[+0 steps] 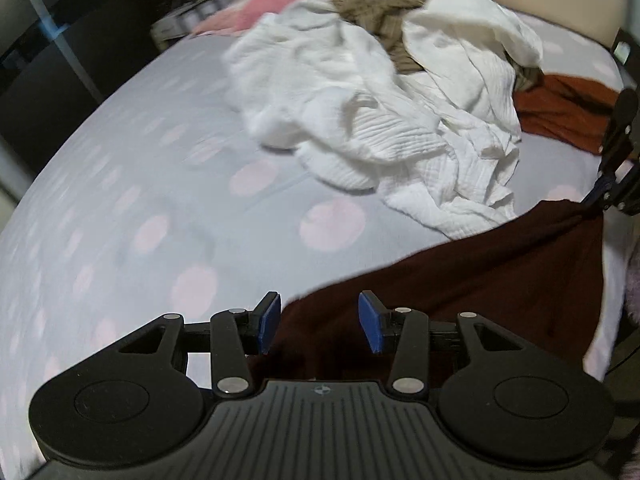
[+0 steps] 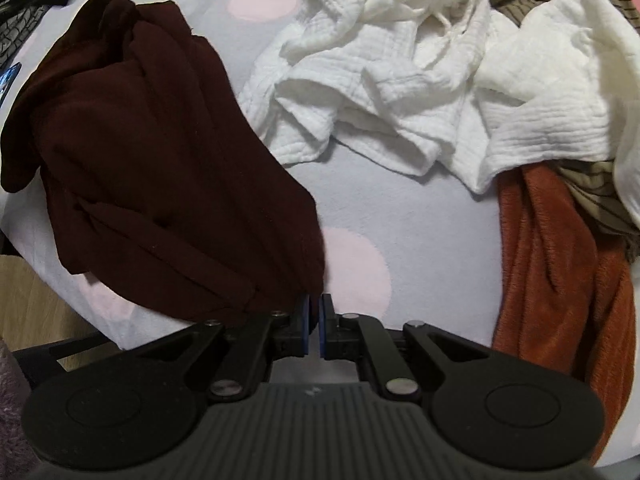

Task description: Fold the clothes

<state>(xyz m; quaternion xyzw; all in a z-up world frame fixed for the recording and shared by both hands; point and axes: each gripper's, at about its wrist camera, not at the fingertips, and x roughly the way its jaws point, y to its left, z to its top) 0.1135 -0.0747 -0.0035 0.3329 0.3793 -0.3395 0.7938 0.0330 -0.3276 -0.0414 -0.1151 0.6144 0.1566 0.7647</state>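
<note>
- I take the dark maroon soft-knit garment (image 2: 160, 168) as my landmark; it lies bunched near the edge of the grey bedsheet with pale pink dots (image 1: 120, 160), and it is the piece I am working on.
- My right gripper (image 2: 314, 326) has its blue pads pressed together at the garment's near edge, and the cloth seems to run into the narrow slit between them, so I judge it is pinching that hem.
- In the left wrist view the same gripper (image 1: 612, 184) shows at the far right with the maroon cloth drawn up toward it, which fits a hold on one corner.
- My left gripper (image 1: 318, 322) stands about half spread above the garment's other side; its blue pads (image 1: 268, 320) touch nothing and nothing is between them.
- To do this step well, I should bring the left gripper down on the opposite edge, catch a single layer, then draw the two holds apart so the cloth spreads flat before any fold.
- Beyond the maroon garment lies the crumpled white crinkle-cotton pile (image 2: 400, 92), with an olive-brown striped cloth (image 1: 380, 12) behind it and a rust-orange fleece piece (image 2: 560, 272) to its right; I should keep the spread clear of them.
</note>
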